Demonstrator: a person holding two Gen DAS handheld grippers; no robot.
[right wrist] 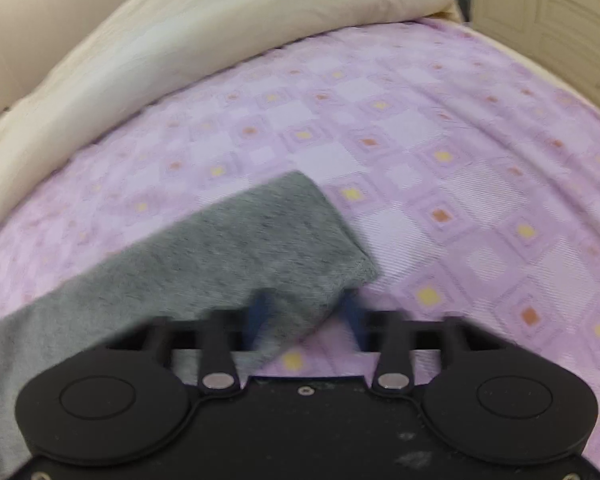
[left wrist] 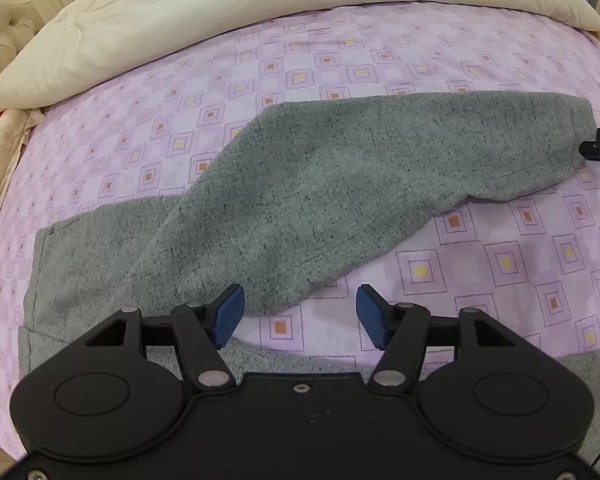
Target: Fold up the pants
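Right wrist view's blurry, but your right tool [right wrist: 304, 316] looks spread around the hem of the grey pants [left wrist: 300, 200] lying on the bed [left wrist: 500, 264]. Left tool [left wrist: 300, 314] is released, w/ nothing in it. Imo clamp the full hem thickness b4 lifting.

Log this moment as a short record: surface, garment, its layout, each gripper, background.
surface: bed with a purple patterned sheet
garment: grey pants
layout: one leg lies folded diagonally across the rest, its end toward the right gripper
left gripper: open, blue pads apart, just above the near fold edge, holding nothing
right gripper: at the leg end, cloth between the blue pads; the view is blurred, so the grip cannot be told
background: cream duvet bunched along the far side of the bed
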